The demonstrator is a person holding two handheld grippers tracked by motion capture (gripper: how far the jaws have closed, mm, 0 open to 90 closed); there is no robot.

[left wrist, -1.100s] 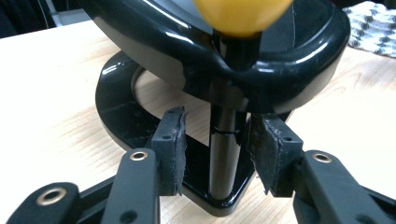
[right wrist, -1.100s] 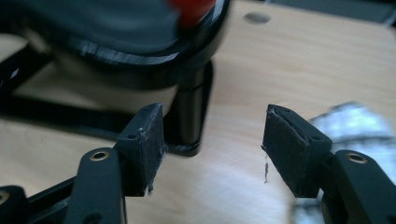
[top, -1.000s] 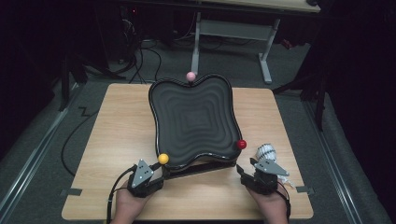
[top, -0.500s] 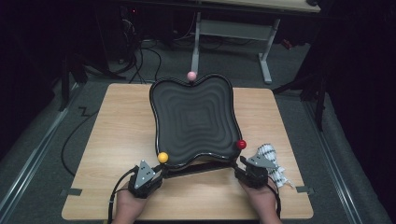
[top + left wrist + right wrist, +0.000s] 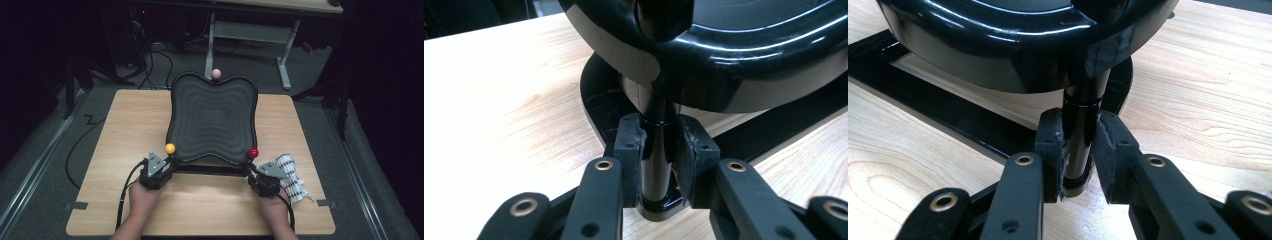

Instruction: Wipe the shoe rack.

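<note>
tray: glossy black plastic tray with a wavy outline and ridged concentric rings [image 5: 212, 120], sitting tilted on a black frame [image 5: 207, 170] in the middle of the light wooden table [image 5: 130, 125], far edge raised

knobs: 3 little balls around the rim, yellow [image 5: 170, 148] at the near left corner, red [image 5: 253, 153] at the near right, pink [image 5: 216, 74] at the far edge

left gripper: left gripper [image 5: 657, 165] is clamped on the black post [image 5: 656, 145] under the yellow-knob corner, both pads pressed onto it

right gripper: right gripper [image 5: 1079, 150] is clamped the same way on the black post [image 5: 1082, 135] under the red-knob corner

hands: both hands come in from the near edge, left [image 5: 142, 197], right [image 5: 272, 205]

other stuff: white cloth with dark stripes [image 5: 291, 177] lying just beside the right gripper

writing: can't spot any brand or label on the tray or grippers, nothing readable anywhere
</note>
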